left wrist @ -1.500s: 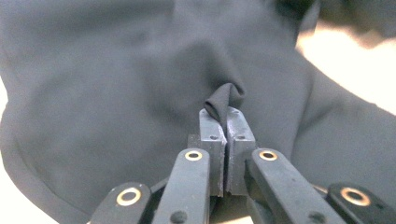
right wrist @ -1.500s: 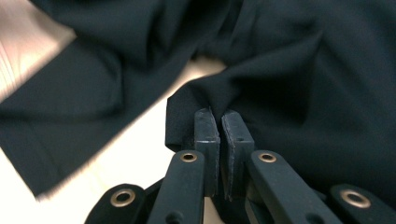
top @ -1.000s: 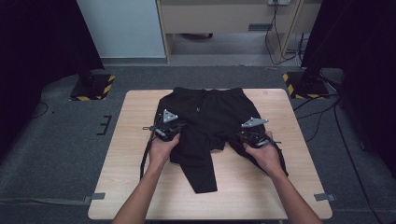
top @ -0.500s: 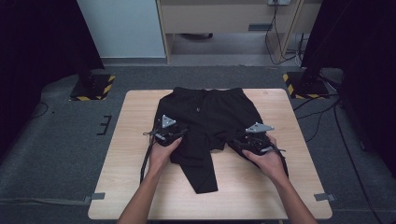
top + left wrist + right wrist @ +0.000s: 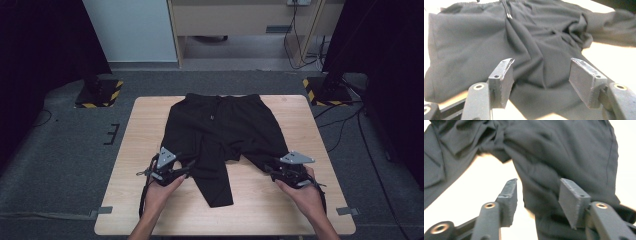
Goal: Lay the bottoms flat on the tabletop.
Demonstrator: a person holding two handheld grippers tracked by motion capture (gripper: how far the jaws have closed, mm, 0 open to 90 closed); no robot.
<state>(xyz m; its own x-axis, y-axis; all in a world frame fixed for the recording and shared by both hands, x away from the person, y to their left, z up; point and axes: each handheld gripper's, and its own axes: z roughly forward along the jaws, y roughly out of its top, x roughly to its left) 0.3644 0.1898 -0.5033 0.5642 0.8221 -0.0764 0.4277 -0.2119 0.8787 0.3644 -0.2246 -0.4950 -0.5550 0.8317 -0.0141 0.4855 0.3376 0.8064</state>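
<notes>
Now black trousers [image 5: 220,132] lie spread on table [image 5: 150,125], waistband at far edge, legs trailing toward person — laid flat, likely for folding. Left gripper [image 5: 186,169] just beside left leg's outer edge, right gripper [image 5: 272,172] at right leg's hem; both sets of jaws apart, just been moving, nothing pinched. Left gripper view adds drawstring [image 5: 507,11] and crotch bunching; right gripper view shows bare table between legs.

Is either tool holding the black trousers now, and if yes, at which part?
Nothing is held. The left tool and the right tool are both open over the trousers, their jaws apart with no pad pressing the cloth.
</notes>
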